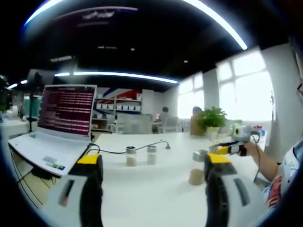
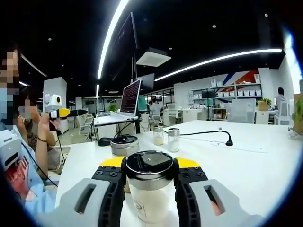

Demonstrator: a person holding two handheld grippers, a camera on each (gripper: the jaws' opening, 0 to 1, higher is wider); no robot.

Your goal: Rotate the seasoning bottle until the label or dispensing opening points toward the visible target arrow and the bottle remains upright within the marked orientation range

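two shakers (image 2: 165,135) beyond clamped seasoning bottle (image 2: 149,189)

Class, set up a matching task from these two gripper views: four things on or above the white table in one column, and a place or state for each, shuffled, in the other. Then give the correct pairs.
Things
1. bottle with the dark lid
2. laptop
3. two small shakers
4. potted plant

Place or state
A. open, screen lit
B. at the far edge of the table, by the window
C. between the right gripper's jaws
D. side by side, mid-table

Pairs: 1-C, 2-A, 3-D, 4-B
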